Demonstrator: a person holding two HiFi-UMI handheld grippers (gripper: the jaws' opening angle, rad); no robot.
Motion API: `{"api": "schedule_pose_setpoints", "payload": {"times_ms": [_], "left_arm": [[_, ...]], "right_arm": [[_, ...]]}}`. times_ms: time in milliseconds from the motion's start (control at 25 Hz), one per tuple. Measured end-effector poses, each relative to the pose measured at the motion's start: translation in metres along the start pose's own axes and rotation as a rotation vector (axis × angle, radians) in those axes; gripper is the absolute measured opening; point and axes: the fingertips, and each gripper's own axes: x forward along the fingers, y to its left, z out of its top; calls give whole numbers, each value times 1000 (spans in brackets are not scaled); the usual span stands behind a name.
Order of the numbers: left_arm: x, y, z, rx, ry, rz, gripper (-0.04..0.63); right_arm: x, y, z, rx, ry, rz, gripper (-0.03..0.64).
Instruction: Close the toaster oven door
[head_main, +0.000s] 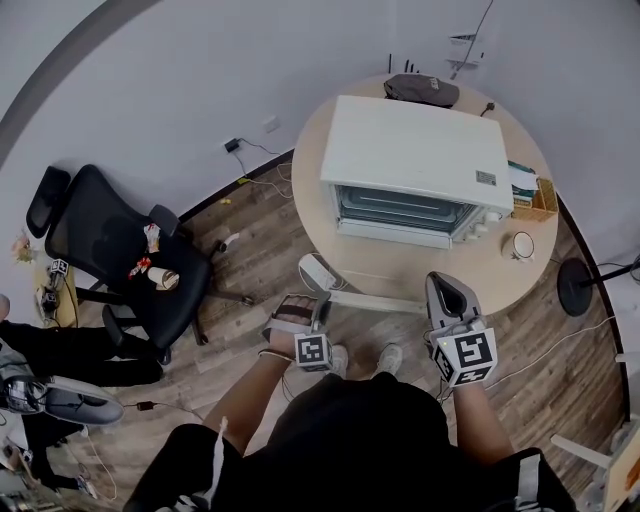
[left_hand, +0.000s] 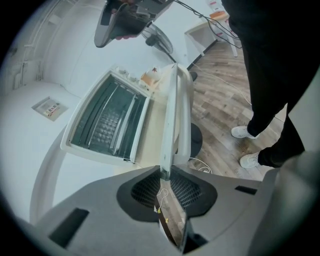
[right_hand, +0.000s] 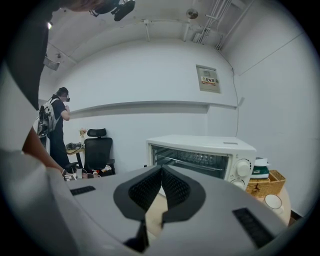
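Toaster oven door (left_hand: 169, 115): your left gripper (left_hand: 164, 172) is clamping its edge; be arcing it up toward twelve o'clock. Right gripper (right_hand: 161, 172) is idling, clenched, empty.

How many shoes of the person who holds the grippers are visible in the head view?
2. The left shoe shows partly behind the left gripper; the right shoe stands just to its right.

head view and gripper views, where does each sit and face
Head view: on the head, steeply down at toaster oven; left gripper, right gripper show.
Left gripper view: on that gripper, along the oven door in its jaws; legs show.
Right gripper view: on that gripper, facing the oven's front; left forearm shows.
All share the oven.
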Motion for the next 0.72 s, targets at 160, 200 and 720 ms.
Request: {"api": "schedule_pose_setpoints", "payload": {"times_ms": [160, 200, 720], "left_arm": [[-13, 20, 3, 9, -21, 21, 55], [-15, 24, 4, 10, -21, 24, 54], [-36, 89, 14, -34, -24, 173, 35]], "right_arm": [[1, 0, 3, -8, -5, -2, -3], [1, 0, 3, -10, -6, -3, -3], [0, -2, 5, -13, -28, -17, 2]]}}
